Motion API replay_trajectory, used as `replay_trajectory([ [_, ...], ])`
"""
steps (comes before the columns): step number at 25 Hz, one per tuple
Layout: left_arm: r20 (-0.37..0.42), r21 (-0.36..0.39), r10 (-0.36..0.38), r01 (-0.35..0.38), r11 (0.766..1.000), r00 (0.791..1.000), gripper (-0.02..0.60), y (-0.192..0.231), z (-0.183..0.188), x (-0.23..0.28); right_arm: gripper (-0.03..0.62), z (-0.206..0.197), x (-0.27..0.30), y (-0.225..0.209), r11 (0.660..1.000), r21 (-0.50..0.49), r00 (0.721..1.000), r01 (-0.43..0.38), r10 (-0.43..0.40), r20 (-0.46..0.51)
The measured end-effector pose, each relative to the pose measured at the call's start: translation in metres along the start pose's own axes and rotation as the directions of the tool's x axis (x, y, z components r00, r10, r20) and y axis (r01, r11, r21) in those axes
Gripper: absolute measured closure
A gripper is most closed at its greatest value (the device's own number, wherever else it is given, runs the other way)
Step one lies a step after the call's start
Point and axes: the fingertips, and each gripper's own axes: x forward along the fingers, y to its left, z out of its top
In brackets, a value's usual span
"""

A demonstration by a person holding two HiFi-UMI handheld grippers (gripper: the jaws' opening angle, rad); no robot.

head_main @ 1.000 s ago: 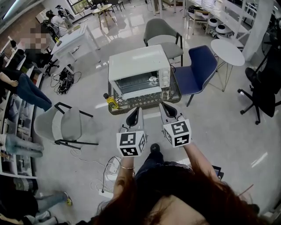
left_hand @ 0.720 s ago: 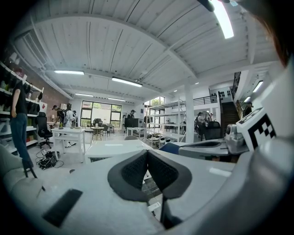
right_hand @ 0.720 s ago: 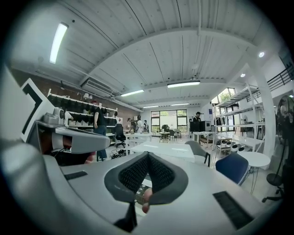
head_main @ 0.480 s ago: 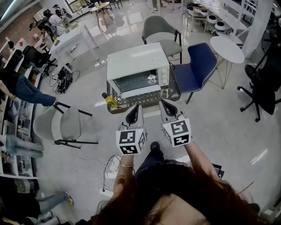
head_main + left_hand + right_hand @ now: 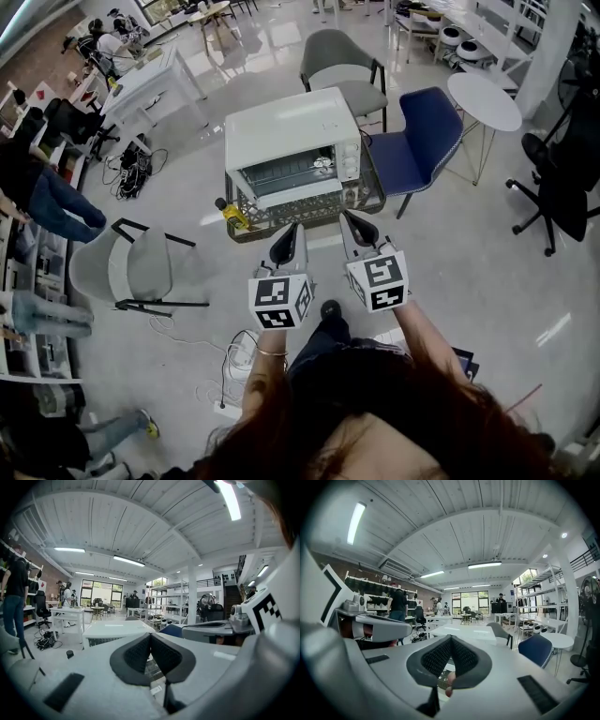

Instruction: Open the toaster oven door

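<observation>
A white toaster oven [image 5: 292, 145] stands on a low wire-sided table [image 5: 309, 217], its glass door closed and facing me. In the head view my left gripper [image 5: 287, 243] and right gripper [image 5: 357, 228] hang side by side just in front of the table, short of the oven door, touching nothing. Both have their jaws pressed together with nothing between the pads. The oven's white top [image 5: 112, 631] shows beyond the shut left gripper [image 5: 150, 639] in the left gripper view, and the same white top [image 5: 464, 633] shows beyond the shut right gripper [image 5: 451, 641] in the right gripper view.
A yellow bottle [image 5: 234, 215] stands at the table's left corner. A grey chair [image 5: 342, 70] and a blue chair [image 5: 422, 145] stand behind and right of the oven. Another grey chair [image 5: 131, 272] is at my left, a round white table [image 5: 485, 108] at far right. Cables [image 5: 234, 361] lie on the floor by my feet.
The grippers have stayed where they were. The view has tipped slightly, so the oven sits a little higher in the picture. People at the left edge have shifted.
</observation>
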Motion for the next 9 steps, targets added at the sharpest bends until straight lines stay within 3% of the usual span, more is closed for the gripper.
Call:
replay_trajectory([
  [9, -0.004, -0.012, -0.009, 0.009, 1.0, 1.0, 0.566, 0.0095, 0.0005, 0.0056, 0.594, -0.0002, 0.0101, -0.0012, 1.0, 0.004, 1.0, 0.007, -0.007, -0.009],
])
